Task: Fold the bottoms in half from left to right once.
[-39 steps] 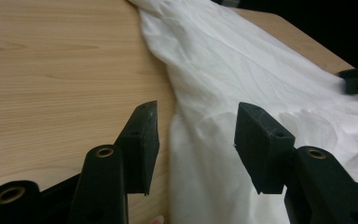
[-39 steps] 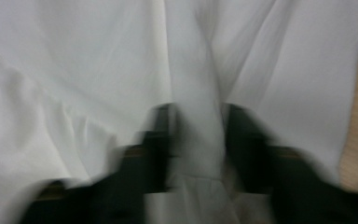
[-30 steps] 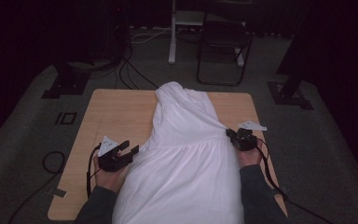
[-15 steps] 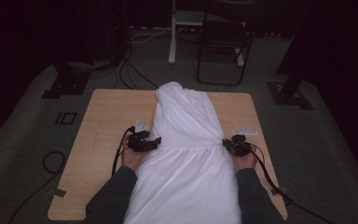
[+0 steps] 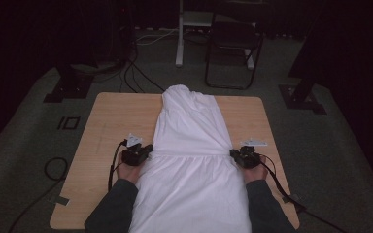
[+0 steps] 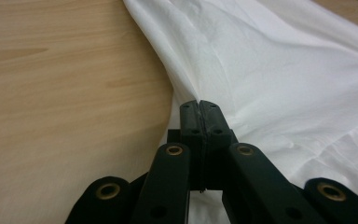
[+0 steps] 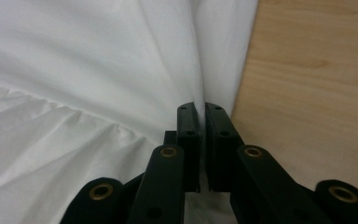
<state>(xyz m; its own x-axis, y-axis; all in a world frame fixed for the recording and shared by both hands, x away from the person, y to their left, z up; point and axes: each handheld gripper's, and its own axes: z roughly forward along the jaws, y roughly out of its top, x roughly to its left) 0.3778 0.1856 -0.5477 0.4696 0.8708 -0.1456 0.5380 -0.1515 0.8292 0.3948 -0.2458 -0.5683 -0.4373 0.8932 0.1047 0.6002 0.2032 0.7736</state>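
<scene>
From above, your left gripper [image 5: 137, 154] and right gripper [image 5: 244, 157] pinch the white cotton dress [image 5: 192, 160] at its waist seam on the light wooden tabletop [image 5: 111, 121], likely to fold it. Left gripper view: jaws, just closed, clamp the dress's edge. Right gripper view: jaws clamped on a fold of cloth.

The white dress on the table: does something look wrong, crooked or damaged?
Nothing stands out. The white dress lies roughly straight along the wooden table, with no visible stain or tear. The left gripper and the right gripper each pinch its edge at the gathered waist seam; cloth bunches there.
</scene>
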